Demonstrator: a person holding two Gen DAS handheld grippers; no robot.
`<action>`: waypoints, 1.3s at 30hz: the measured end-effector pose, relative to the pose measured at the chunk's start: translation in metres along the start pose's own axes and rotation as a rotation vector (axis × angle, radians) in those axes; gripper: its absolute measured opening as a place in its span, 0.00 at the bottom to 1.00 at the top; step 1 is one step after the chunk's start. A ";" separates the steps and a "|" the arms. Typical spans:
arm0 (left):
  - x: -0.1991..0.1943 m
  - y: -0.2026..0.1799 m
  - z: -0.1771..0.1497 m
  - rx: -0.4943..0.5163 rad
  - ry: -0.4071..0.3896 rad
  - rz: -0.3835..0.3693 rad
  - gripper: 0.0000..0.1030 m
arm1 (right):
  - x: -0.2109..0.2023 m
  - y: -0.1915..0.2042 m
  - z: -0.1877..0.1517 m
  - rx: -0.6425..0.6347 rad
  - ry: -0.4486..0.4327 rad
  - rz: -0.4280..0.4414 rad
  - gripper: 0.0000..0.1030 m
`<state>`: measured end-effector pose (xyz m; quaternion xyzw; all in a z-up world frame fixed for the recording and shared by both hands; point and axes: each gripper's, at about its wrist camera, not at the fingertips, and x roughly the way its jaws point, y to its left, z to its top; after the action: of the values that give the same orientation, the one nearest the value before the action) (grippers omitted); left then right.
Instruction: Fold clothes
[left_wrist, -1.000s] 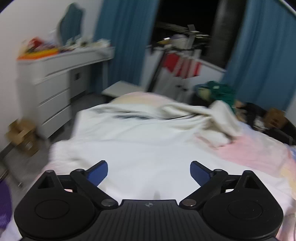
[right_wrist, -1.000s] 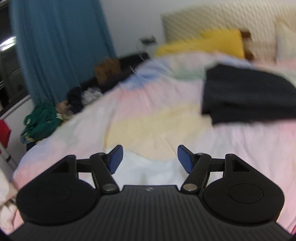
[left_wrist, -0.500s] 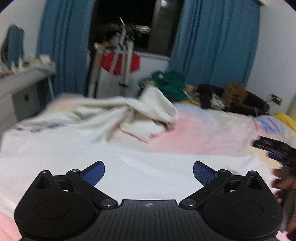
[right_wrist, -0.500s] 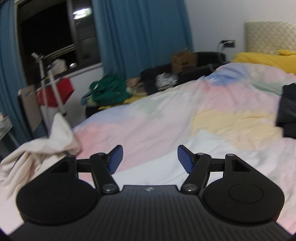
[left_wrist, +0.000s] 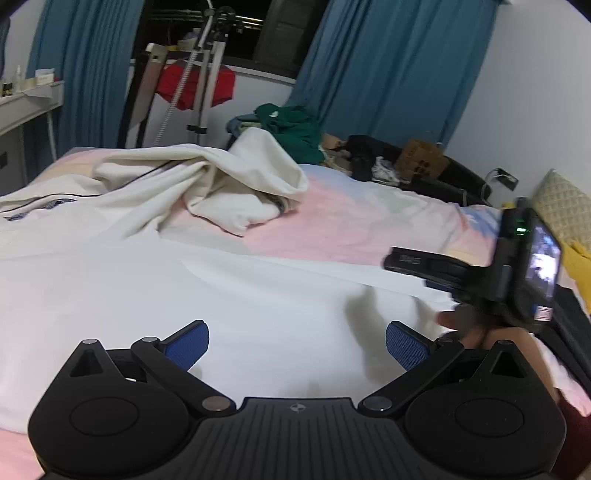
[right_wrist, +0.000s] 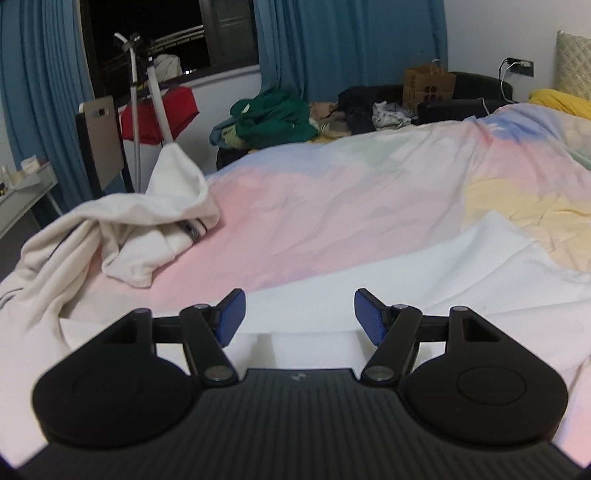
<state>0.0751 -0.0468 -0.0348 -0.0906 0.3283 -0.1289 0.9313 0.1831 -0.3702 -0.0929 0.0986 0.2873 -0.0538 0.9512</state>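
Indoor artificial light, moderately dim and cool; the window (right_wrist: 159, 40) at 11 o'clock is black. The white garment (left_wrist: 184, 295) nears overexposure, with soft shadows at 5 o'clock. Motion blur smears the right gripper (left_wrist: 436, 266) at 3 o'clock. Fisheye distortion bends the curtains (right_wrist: 351, 40); corners vignette dark.

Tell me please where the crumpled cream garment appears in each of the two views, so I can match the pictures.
Left wrist view: the cream garment lies upper left of centre, on the bed beyond the flat white garment.
Right wrist view: the cream garment lies at the left edge, left of the pink bedding.
Shared landmark: the green clothes pile behind the bed, under the blue curtain.
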 end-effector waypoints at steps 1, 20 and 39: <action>-0.001 0.000 -0.001 0.001 0.003 -0.015 1.00 | 0.002 0.001 -0.001 0.000 0.004 -0.001 0.65; 0.012 0.017 -0.001 -0.014 0.002 -0.007 1.00 | 0.009 0.002 -0.010 0.031 0.017 0.058 0.65; 0.090 0.092 -0.005 0.038 -0.049 0.261 0.93 | 0.164 0.101 0.009 0.268 0.226 0.459 0.62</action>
<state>0.1556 0.0132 -0.1148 -0.0326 0.3118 -0.0105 0.9495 0.3399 -0.2811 -0.1614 0.2913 0.3521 0.1367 0.8789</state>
